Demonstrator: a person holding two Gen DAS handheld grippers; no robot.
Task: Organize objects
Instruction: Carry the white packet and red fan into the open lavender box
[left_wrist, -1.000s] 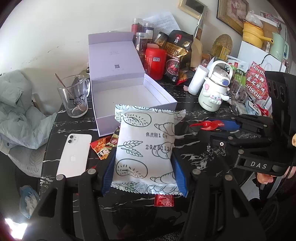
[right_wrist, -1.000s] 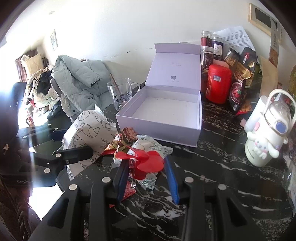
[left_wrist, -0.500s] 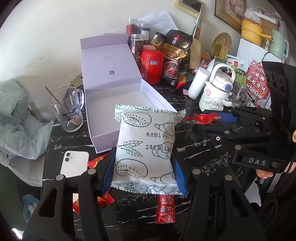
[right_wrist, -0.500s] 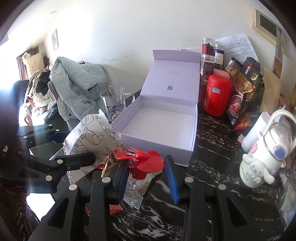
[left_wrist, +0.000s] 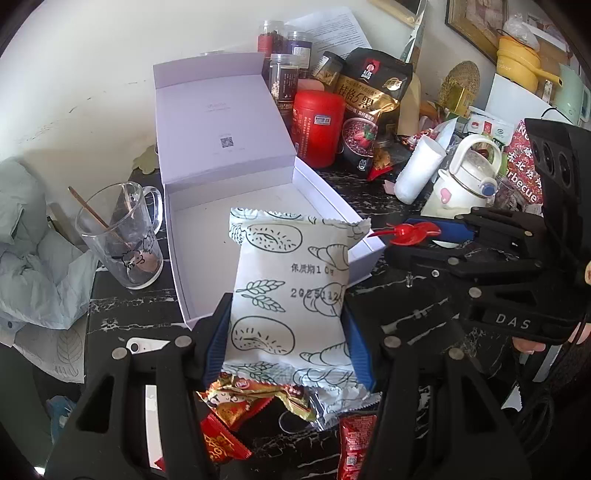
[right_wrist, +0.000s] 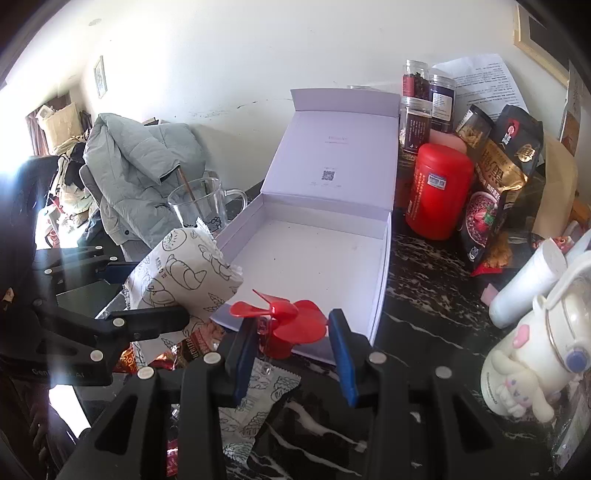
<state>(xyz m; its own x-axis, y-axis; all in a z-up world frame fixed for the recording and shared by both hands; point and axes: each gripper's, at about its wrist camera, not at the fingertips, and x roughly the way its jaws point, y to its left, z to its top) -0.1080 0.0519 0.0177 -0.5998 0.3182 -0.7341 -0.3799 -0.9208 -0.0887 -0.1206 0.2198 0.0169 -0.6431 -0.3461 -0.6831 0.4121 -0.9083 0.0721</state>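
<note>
**Both jaws loaded at the front edge of the open box**

Left gripper (left_wrist: 288, 332): jaws clenched on a white snack packet (left_wrist: 291, 295) printed with bread and wheat drawings; blue pads press both long edges. Packet stands tilted up at centre frame, its top end overlapping the near wall of the lilac box (left_wrist: 177, 258).

Right gripper (right_wrist: 291, 343): jaws grasping a small red fan-shaped toy (right_wrist: 288, 321), blades spread, held at lower centre just in front of the box's near wall. In the left view the toy shows at mid right, beside the box's right corner.

Box lid stands open, upright at the back; interior bare, at centre of both views.

Loose red and gold candy wrappers (left_wrist: 255, 402) lie on the dark marbled desk (left_wrist: 406, 317) below the packet, lower centre. Glass mug (left_wrist: 122, 240) with a stick at mid left. Red canister (left_wrist: 317, 129) upper centre, right of the lid. White cartoon kettle (right_wrist: 528, 369) lower right in the right view.
</note>
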